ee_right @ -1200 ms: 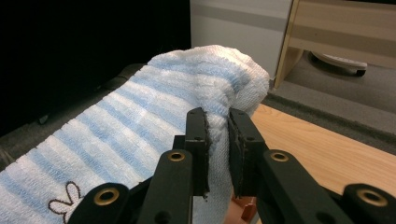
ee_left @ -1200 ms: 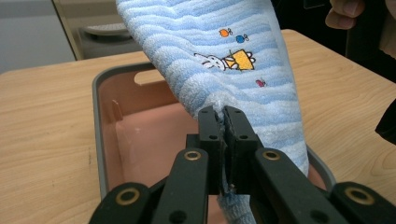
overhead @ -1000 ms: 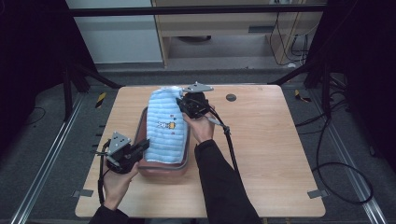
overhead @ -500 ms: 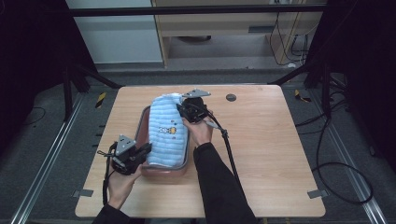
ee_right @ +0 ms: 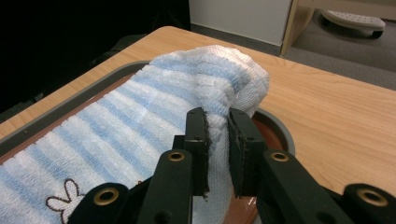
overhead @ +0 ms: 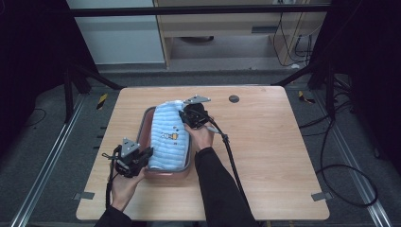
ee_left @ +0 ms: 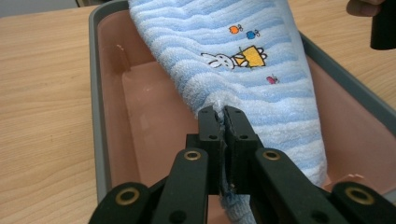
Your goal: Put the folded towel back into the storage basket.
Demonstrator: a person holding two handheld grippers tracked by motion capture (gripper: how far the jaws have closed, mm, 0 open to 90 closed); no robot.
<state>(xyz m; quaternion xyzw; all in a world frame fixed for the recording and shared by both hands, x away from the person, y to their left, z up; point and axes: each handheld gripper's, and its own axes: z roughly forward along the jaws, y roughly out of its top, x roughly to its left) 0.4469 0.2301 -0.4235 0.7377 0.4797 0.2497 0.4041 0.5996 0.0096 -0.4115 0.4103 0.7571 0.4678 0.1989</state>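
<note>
Blue-and-white striped terry towel (overhead: 169,137) with a small embroidered rabbit lies stretched lengthwise over the pink plastic tray with a grey rim (overhead: 142,137) on the wooden table (overhead: 283,142). The left gripper (ee_left: 223,112) is clamped on the towel's near end, the right gripper (ee_right: 218,116) pinches a bunched fold at the far end. It looks soft, light and limp, likely to sag between holds, so corners or gathered edges seem the surest places to grip.

High view looks down from above; both gripper views sit close, sharing the towel (overhead: 168,139) and tray (overhead: 144,124).
</note>
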